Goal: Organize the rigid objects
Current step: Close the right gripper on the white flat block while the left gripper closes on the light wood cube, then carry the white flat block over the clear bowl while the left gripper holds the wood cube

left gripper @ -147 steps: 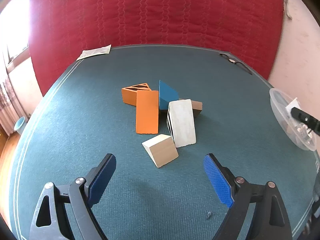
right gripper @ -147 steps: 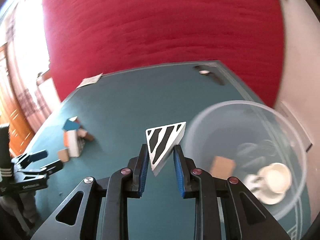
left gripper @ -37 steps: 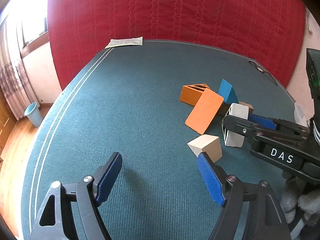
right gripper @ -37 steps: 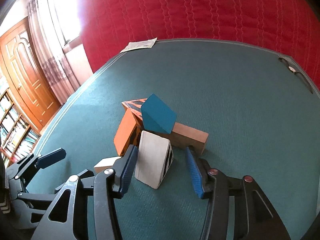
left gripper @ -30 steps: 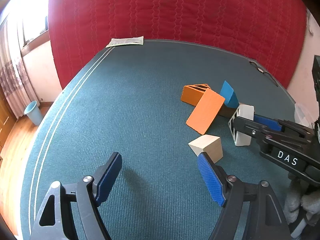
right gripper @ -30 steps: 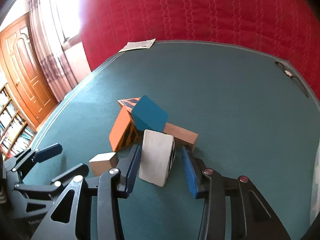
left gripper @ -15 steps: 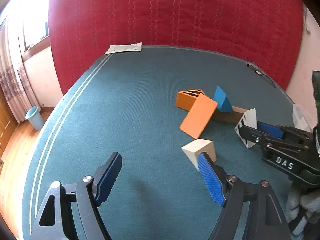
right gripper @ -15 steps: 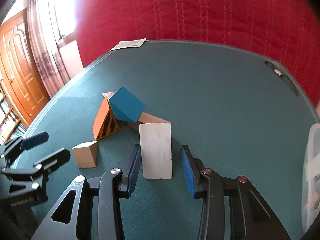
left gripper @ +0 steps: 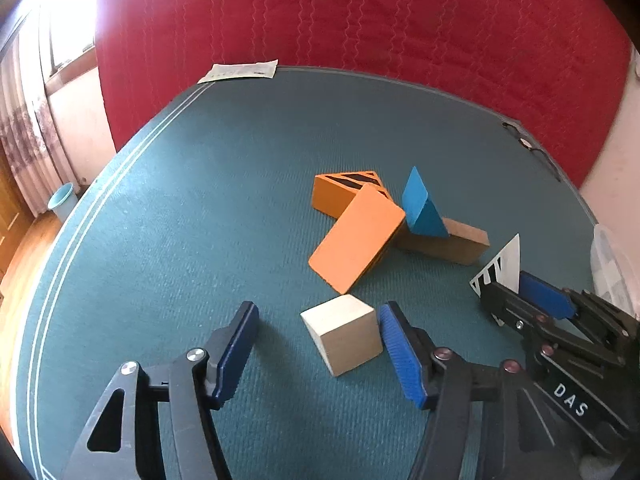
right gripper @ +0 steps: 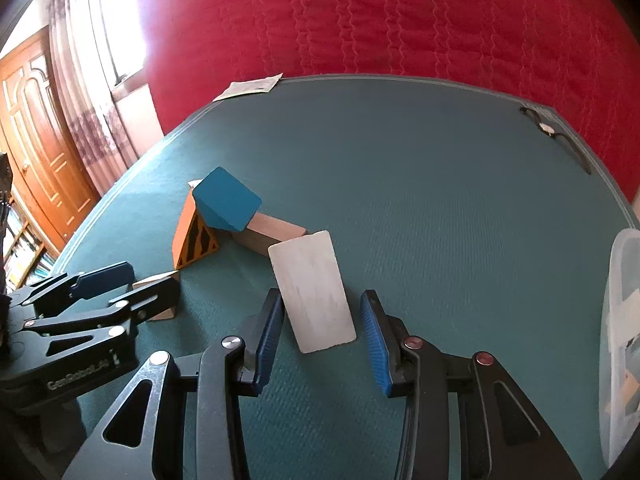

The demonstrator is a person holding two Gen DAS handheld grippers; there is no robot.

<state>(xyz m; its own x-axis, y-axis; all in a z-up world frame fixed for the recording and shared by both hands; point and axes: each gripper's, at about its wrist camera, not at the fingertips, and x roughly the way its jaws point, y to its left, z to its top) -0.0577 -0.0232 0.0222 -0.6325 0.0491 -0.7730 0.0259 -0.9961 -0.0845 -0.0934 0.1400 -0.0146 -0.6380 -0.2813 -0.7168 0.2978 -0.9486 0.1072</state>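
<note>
Lifted clear of the pile since earlier, the white striped wooden wedge (right gripper: 312,290) sits clamped in the right hand-held gripper (right gripper: 322,334), long axis pointing away. Left hand-held gripper (left gripper: 316,354), jaws just narrowing but unclamped, straddles a pale wooden block (left gripper: 342,334) on the bench (left gripper: 200,200).

Daylight pours from the window (left gripper: 68,36) at upper left, blown out to white glare in both views. The counter (left gripper: 200,208) is evenly lit, shadows soft and short. Fisheye bending curves the edges; corners go black.

A red quilted hanging (left gripper: 360,20) backs the teal-carpeted table (left gripper: 200,200); bright window (right gripper: 120,32) left.
</note>
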